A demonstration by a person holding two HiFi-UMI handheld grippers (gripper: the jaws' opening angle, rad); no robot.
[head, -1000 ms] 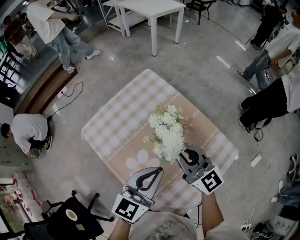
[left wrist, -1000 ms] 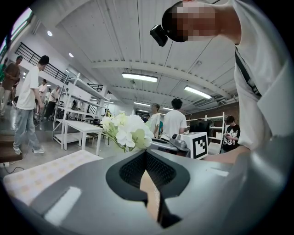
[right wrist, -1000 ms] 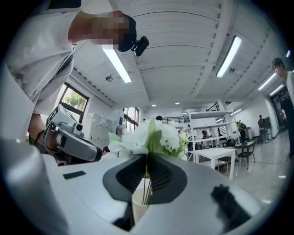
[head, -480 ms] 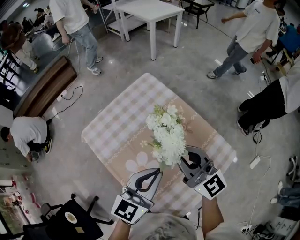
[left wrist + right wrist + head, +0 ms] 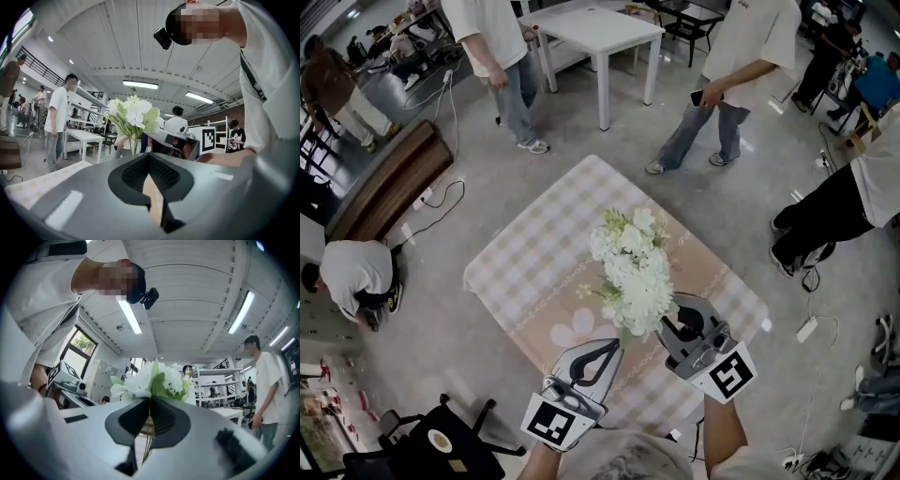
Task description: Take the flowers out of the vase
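Observation:
A bunch of white flowers [image 5: 633, 272] with green leaves stands over the checked table [image 5: 544, 244]. My right gripper [image 5: 661, 326] is shut on the stems at the bunch's lower end; in the right gripper view the stems [image 5: 149, 427] run between the jaws and the flowers [image 5: 154, 380] rise just past them. My left gripper [image 5: 622, 339] is beside it, shut, its tips close to the bottom of the bunch. The left gripper view shows the flowers [image 5: 133, 112] ahead and the right gripper [image 5: 187, 140] to the right. No vase is visible.
Two people stand beyond the table, one [image 5: 502, 56] by a white table [image 5: 600, 28] and another [image 5: 741, 66] beside it. A third person [image 5: 834, 206] stands at the right, and someone crouches [image 5: 356, 272] at the left. A wooden bench [image 5: 389, 178] and a black chair [image 5: 441, 441] are nearby.
My right gripper and the flowers have risen a little. The left gripper has stayed put. People in the background have walked closer to the table.

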